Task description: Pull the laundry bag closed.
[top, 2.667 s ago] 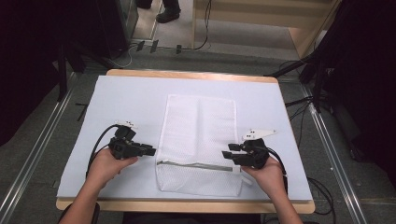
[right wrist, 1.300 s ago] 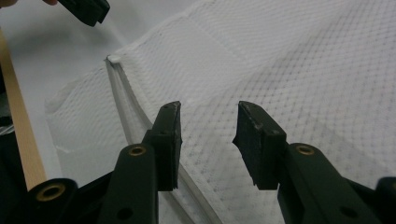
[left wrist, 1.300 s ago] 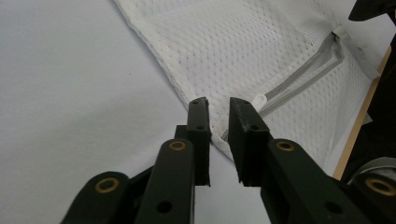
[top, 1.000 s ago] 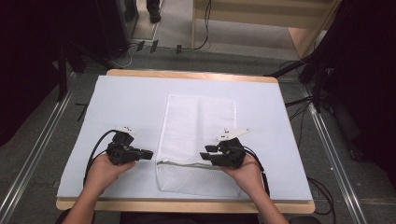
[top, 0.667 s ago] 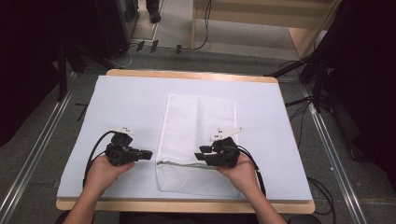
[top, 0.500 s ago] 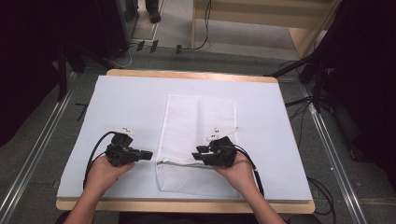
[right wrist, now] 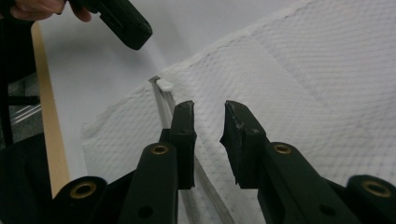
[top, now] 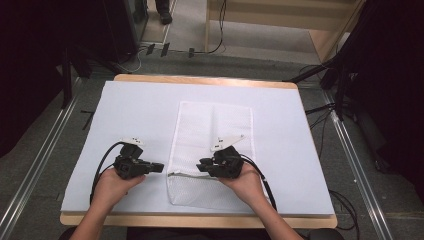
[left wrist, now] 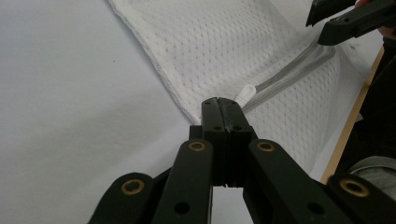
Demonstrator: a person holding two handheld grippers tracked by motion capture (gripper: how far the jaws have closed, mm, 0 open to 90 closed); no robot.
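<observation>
Right then, the left tool (left wrist: 223,105) had its 2 black jaws pressed fully together with nothing between them, its tip sitting just short of the white zipper pull (left wrist: 246,92) at the near corner of the mesh bag (left wrist: 243,42). From the high view that left tool (top: 156,167) lay low over the table's white cover (top: 125,115), just beside the bag's left edge, gripped in the person's left hand (top: 111,186).

Over on the other side, the right tool (right wrist: 208,119) had its jaws parted by a modest gap, holding nothing, hovering over the mesh with the left jaw right above the grey zipper (right wrist: 164,109). The pull (right wrist: 164,84) sat beyond the jaw tips, at the zipper's far end near the bag's edge. In the high view the right tool (top: 202,166) pointed left across the bag (top: 212,130), just above the zipper line (top: 187,174), with the right hand (top: 246,184) behind it.

And the bag itself lay flat in the middle of the table (top: 200,80), long side running away from the person, zipper across its near end and apparently closed. A cable (top: 100,165) looped from the left tool, another (top: 262,177) trailed from the right one.
</observation>
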